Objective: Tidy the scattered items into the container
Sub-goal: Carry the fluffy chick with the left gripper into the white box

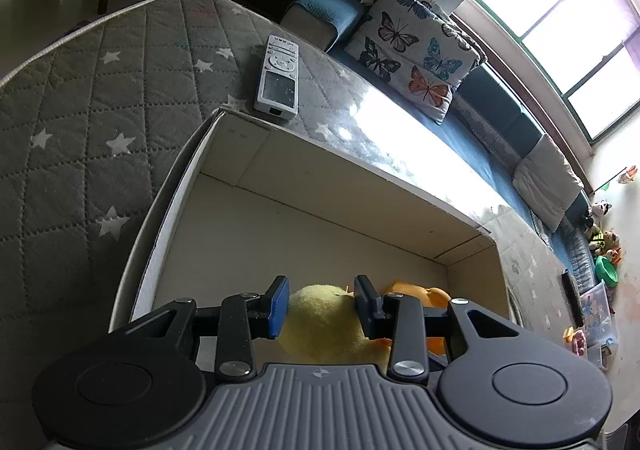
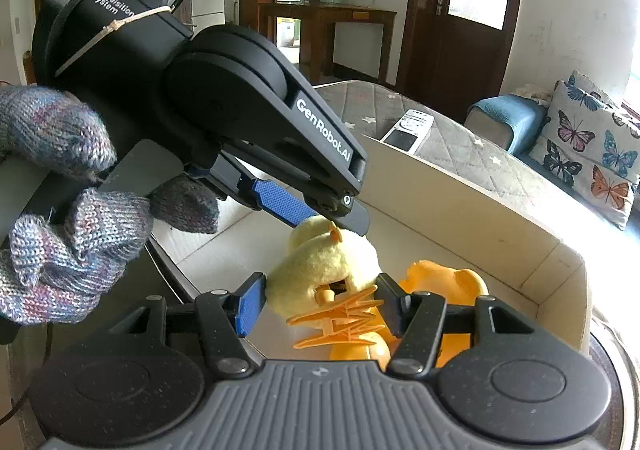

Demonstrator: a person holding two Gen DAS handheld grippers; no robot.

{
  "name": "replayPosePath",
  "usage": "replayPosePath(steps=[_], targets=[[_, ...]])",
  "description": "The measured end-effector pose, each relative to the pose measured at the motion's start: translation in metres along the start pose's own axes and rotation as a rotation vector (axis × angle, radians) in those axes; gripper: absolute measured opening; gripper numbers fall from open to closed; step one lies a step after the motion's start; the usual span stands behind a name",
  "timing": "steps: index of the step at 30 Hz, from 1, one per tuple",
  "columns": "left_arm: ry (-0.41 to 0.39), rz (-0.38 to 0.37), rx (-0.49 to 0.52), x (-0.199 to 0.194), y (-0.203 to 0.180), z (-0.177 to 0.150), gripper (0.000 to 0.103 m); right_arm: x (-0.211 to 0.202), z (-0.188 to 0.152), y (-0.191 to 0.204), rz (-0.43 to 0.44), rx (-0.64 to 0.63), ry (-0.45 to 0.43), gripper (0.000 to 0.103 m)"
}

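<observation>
A yellow plush duck (image 2: 324, 258) with orange feet hangs over the open cardboard box (image 2: 460, 202). My left gripper (image 1: 322, 304) is shut on its head; the plush (image 1: 320, 314) fills the gap between the blue pads. In the right wrist view the left gripper (image 2: 324, 220) reaches in from the upper left, held by a hand in a knitted glove (image 2: 60, 210). My right gripper (image 2: 320, 302) is shut on the duck's lower body, with the feet against its right finger. An orange toy (image 2: 452, 282) lies inside the box, below and to the right of the duck.
The box stands on a grey star-quilted mattress (image 1: 80, 110). A white remote control (image 1: 278, 78) lies on the mattress just beyond the box's far rim. A butterfly pillow (image 1: 416, 50) and blue cushions line the window side. Small toys sit far right by the wall.
</observation>
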State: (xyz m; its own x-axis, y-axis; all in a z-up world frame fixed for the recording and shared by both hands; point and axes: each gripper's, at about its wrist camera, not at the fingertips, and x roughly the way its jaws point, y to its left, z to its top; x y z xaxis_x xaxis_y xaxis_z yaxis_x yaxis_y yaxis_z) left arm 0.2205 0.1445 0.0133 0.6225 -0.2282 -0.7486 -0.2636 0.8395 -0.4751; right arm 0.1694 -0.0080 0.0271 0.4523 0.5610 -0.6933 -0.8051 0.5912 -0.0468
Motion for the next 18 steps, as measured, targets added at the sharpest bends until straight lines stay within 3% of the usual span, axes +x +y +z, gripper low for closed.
replayPosePath(steps=[18], targets=[[0.014, -0.001, -0.006, 0.0098, 0.0066, -0.0059, 0.039, 0.0013, -0.0022, -0.0021, 0.027, 0.047, -0.001, 0.061]])
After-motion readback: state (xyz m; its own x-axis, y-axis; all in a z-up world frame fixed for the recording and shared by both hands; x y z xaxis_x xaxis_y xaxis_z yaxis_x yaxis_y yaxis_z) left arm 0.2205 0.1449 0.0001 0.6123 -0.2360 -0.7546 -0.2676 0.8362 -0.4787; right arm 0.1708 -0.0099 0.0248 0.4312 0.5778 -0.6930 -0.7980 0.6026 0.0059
